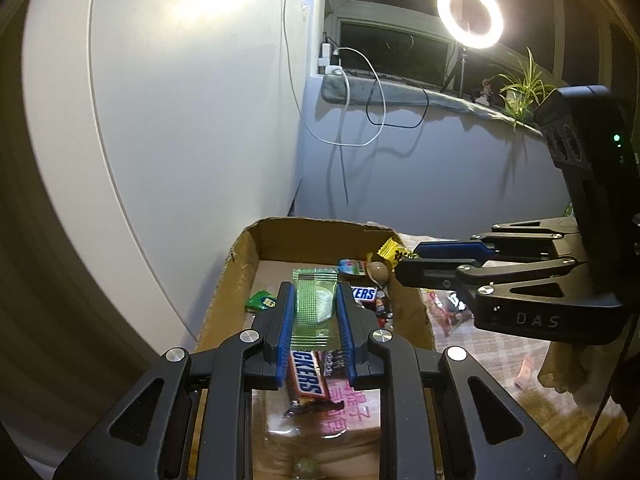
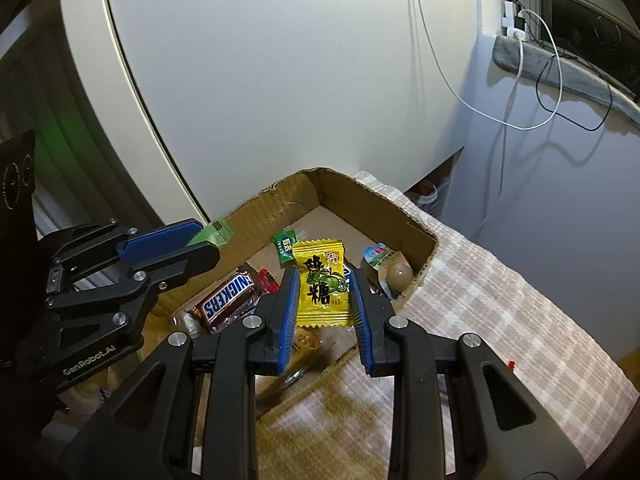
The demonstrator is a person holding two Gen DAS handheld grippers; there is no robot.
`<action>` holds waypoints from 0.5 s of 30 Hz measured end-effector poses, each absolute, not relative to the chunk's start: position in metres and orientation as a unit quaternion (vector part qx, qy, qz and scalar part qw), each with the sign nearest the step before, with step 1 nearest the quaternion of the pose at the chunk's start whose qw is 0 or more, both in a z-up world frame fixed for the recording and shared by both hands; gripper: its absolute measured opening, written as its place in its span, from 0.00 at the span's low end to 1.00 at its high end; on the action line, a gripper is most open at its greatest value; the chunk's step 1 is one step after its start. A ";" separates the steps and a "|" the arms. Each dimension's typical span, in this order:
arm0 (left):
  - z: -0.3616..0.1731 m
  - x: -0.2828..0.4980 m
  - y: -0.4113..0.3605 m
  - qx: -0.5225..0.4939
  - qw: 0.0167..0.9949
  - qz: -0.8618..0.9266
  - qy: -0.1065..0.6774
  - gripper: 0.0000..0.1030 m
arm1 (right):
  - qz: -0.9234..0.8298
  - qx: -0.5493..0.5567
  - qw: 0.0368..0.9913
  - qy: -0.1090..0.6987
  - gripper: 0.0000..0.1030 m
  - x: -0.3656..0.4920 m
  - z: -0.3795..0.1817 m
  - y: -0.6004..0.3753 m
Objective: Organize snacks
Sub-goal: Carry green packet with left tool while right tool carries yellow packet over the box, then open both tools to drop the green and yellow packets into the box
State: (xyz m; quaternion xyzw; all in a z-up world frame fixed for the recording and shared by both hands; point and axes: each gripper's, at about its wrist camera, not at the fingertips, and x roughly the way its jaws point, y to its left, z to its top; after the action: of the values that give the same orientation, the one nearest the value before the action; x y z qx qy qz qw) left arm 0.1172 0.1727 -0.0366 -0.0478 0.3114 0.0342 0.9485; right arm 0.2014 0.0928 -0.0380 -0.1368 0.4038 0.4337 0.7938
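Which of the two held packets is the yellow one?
The one in the right gripper: a yellow candy packet with black characters and a green fruit picture. The left gripper holds a green packet instead.

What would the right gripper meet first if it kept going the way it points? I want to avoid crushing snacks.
Probably the open brown cardboard box, around the small green gum packet on its floor; the right gripper carries a yellow candy sachet. Depth is unclear.
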 end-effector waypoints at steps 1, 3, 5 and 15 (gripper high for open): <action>-0.037 0.117 0.173 -0.047 0.949 0.035 0.311 0.19 | 0.434 -0.137 0.793 0.405 0.26 0.202 -0.039 0.093; -0.037 0.117 0.175 -0.048 0.949 0.037 0.311 0.20 | 0.432 -0.138 0.793 0.407 0.26 0.204 -0.041 0.096; -0.037 0.116 0.176 -0.047 0.949 0.039 0.310 0.20 | 0.432 -0.137 0.792 0.409 0.26 0.206 -0.042 0.097; -0.037 0.115 0.177 -0.039 0.949 0.052 0.309 0.56 | 0.429 -0.139 0.796 0.403 0.41 0.208 -0.042 0.101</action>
State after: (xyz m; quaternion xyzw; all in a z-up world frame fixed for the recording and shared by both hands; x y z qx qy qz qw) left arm 0.1154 0.1765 -0.0372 -0.0394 0.3087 0.0520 0.9489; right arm 0.2081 0.1008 -0.0415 -0.1389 0.4028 0.4293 0.7963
